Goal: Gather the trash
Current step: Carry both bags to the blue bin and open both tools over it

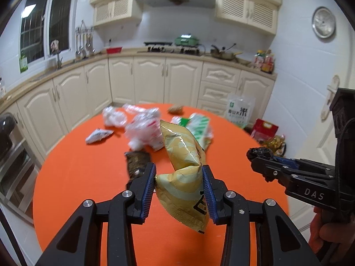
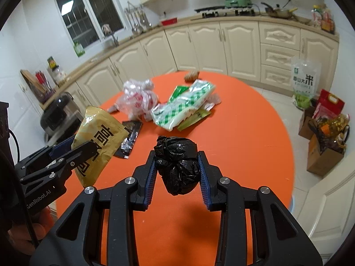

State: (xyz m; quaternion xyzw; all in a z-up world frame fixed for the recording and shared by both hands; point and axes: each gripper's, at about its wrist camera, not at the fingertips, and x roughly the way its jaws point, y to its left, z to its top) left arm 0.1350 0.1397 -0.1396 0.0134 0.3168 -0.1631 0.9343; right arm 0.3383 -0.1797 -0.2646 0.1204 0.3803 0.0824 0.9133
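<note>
Left tongs (image 1: 178, 174) of mine pinch a gold snack bag (image 1: 184, 166); my right tongs (image 2: 176, 166) clamp a knotted black plastic bag (image 2: 177, 166) above the orange table (image 2: 244, 144).

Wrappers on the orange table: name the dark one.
The flat black foil wrapper near the gold bag; the other wrappers are clear, white-green checked or green.

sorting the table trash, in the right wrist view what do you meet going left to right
gold snack bag in the left gripper → dark foil wrapper → black bag bundle in the right gripper
</note>
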